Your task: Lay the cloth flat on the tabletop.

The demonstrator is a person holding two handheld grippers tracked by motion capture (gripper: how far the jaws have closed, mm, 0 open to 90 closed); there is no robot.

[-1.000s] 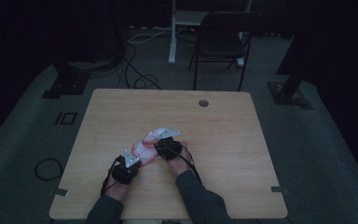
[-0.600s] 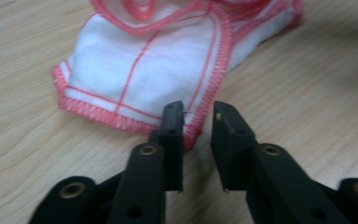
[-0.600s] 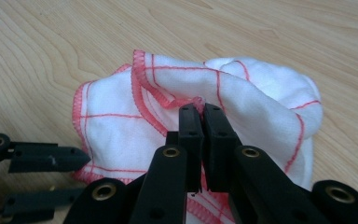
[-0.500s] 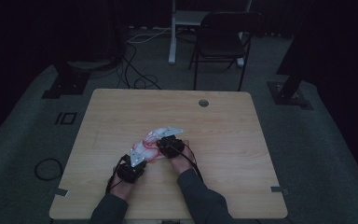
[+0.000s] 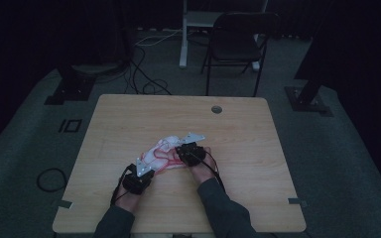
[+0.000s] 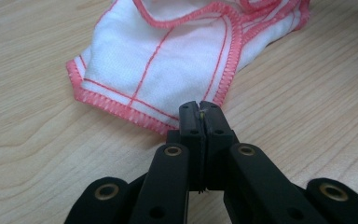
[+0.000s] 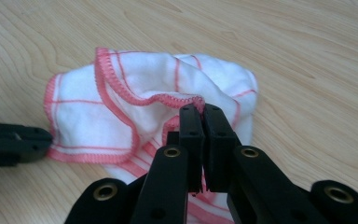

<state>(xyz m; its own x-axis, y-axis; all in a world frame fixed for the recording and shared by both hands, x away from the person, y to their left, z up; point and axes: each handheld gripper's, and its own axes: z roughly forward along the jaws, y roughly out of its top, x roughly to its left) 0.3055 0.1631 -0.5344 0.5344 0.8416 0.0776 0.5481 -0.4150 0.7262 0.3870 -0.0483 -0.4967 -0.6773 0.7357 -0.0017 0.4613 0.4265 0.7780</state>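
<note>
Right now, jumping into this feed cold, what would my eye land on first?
The white cloth with pink-red stitched edges, bunched near the middle of the wooden table, stands out first. Next, both grippers are pinching it: the left gripper shut on its near hem, the right gripper shut on a raised fold. Beyond the table, a dark chair stands on the dim floor.

A light wooden table (image 5: 129, 119) carries one crumpled white cloth (image 5: 159, 154), seemingly red-edged, near its front.

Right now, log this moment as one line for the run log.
left tool: shut on cloth hem | right tool: shut on cloth fold | cloth: bunched on table | stage: both edges gripped
</note>
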